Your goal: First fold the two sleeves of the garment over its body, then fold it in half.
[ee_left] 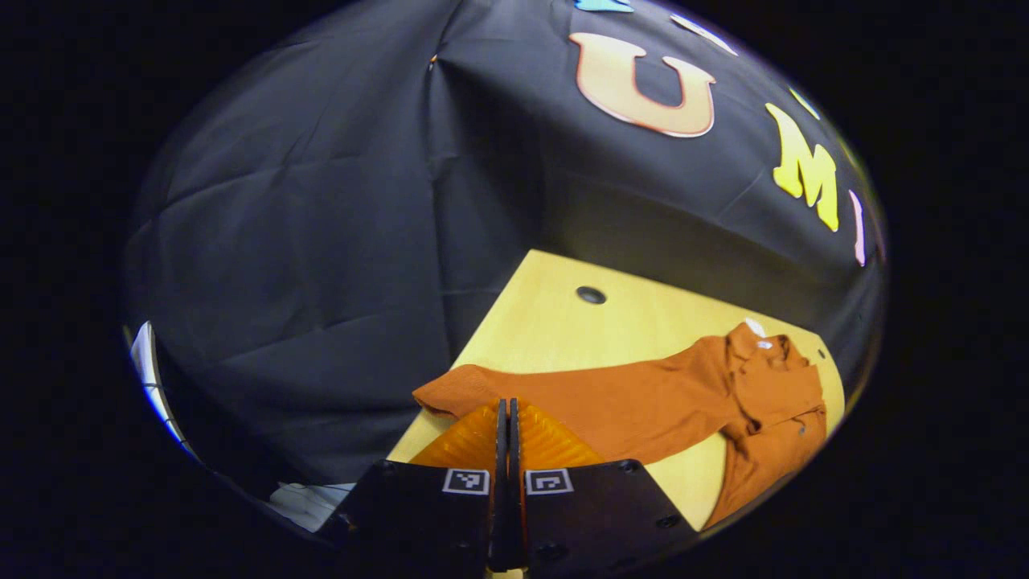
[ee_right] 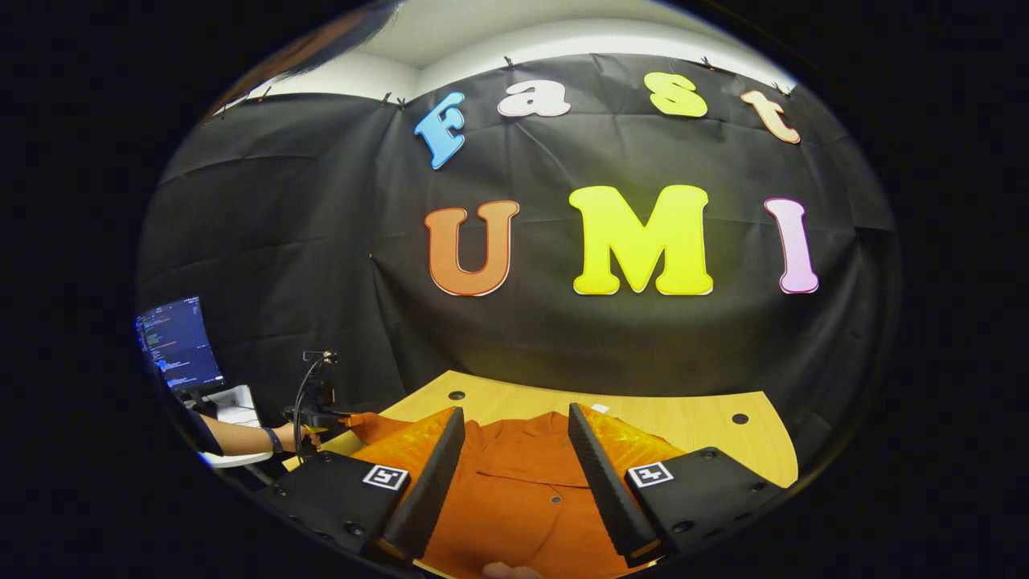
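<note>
Your left gripper [ee_left: 508, 418] has its fingers pressed together at the cuff end of the one orange shirt [ee_left: 643, 402]; whether cloth is caught between them cannot be told. That sleeve [ee_left: 514, 390] stretches out to the worktop [ee_left: 555, 322] corner, while the collar and body lie at the far right. Your right gripper [ee_right: 514, 426] is spread wide above the shirt's buttoned front [ee_right: 514, 490], touching nothing. One monitor [ee_right: 178, 344] glows at the left, beside a forearm [ee_right: 241, 438] with a dark wristband.
</note>
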`<state>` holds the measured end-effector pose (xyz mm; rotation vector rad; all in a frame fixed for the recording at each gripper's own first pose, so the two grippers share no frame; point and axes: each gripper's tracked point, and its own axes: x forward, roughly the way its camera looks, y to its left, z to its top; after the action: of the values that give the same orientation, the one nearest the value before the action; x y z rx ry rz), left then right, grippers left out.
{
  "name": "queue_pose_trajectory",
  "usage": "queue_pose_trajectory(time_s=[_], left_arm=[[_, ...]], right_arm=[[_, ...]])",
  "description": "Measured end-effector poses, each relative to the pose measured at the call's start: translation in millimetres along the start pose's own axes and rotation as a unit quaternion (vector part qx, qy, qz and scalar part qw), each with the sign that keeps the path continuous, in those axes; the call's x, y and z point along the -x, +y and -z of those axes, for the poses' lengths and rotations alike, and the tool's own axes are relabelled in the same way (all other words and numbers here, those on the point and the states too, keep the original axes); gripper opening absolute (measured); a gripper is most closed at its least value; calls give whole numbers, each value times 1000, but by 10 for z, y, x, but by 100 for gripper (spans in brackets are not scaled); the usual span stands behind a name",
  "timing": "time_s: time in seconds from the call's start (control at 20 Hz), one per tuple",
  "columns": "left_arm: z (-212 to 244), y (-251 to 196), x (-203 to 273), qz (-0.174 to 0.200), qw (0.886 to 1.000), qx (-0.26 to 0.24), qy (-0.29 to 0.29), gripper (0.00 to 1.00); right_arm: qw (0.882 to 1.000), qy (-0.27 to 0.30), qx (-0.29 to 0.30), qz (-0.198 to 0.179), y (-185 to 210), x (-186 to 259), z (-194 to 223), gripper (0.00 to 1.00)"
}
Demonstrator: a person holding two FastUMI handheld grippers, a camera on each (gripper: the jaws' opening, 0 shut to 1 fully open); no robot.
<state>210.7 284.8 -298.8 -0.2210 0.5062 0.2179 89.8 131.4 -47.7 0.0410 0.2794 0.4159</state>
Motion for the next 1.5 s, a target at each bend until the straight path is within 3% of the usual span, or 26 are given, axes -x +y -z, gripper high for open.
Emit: queue_pose_trajectory(time_s=[0.05, 0.45, 0.7, 0.75, 1.25, 1.5], left_arm=[[-91, -147, 65, 13, 1000, -5, -7, 3], [-979, -1800, 459, 127, 987, -51, -79, 2], [-1161, -2991, 619, 189, 976, -47, -94, 2], [-1144, -3222, 639, 200, 975, -39, -90, 2], [-146, -5406, 350, 264, 964, -3, -18, 3], [697, -6000, 72, 259, 964, -26, 44, 3]], right_arm=[[1000, -3, 1, -1, -20, 6, -17, 80], [999, -33, -32, 16, -336, 171, -178, 83], [997, -51, -39, 35, -674, 314, -268, 80], [997, -53, -41, 41, -788, 344, -279, 83], [992, -46, -59, 104, -1737, 615, -226, 80], [989, -26, -68, 131, -2066, 742, -72, 80]])
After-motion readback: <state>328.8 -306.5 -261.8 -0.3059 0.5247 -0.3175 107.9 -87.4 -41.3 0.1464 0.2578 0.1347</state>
